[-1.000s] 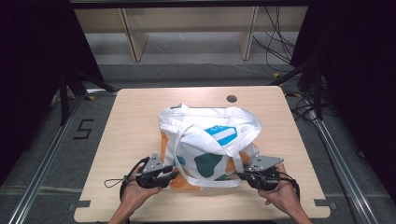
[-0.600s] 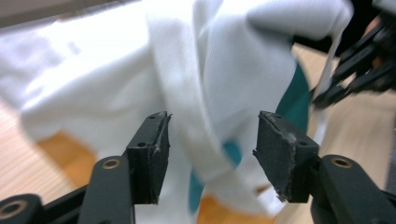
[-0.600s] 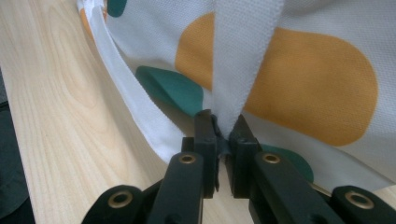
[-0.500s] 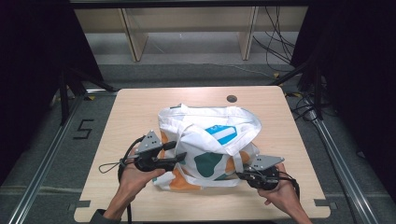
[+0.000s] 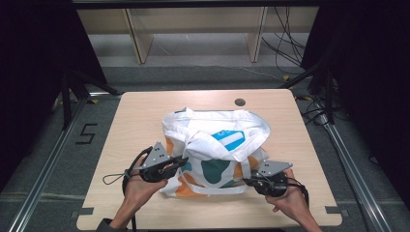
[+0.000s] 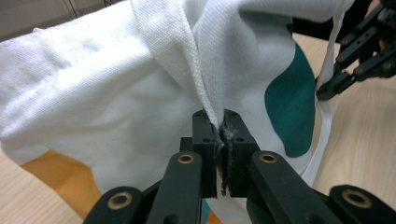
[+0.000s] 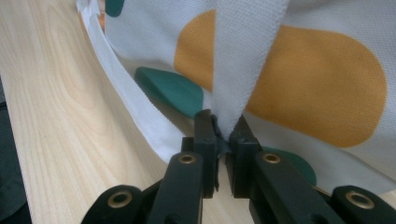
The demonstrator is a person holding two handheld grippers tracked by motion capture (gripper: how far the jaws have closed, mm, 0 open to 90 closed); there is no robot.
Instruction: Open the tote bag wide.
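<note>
A white tote bag (image 5: pixel 215 147) printed with orange, teal and blue patches lies crumpled near the middle of the light wooden table (image 5: pixel 125 121), closer to the person's edge than to the far one. The left hand-held gripper (image 5: pixel 178 162) meets the bag at its near-left side; in the left gripper view its jaws have just been closing and now stand clenched on a folded white strap (image 6: pixel 196 70) of the bag, the fabric pinched between the pads (frayed threads hang from the pinch). The right hand-held gripper (image 5: pixel 247 181) sits at the bag's near-right corner; the right gripper view shows its jaws clamped on another white strap (image 7: pixel 245 56) that rises in front of an orange patch (image 7: pixel 322 84). Each gripper is carried by a hand coming in from the table's near edge. A small dark round disc (image 5: pixel 240 102) lies on the table beyond the bag, well apart from it
</note>
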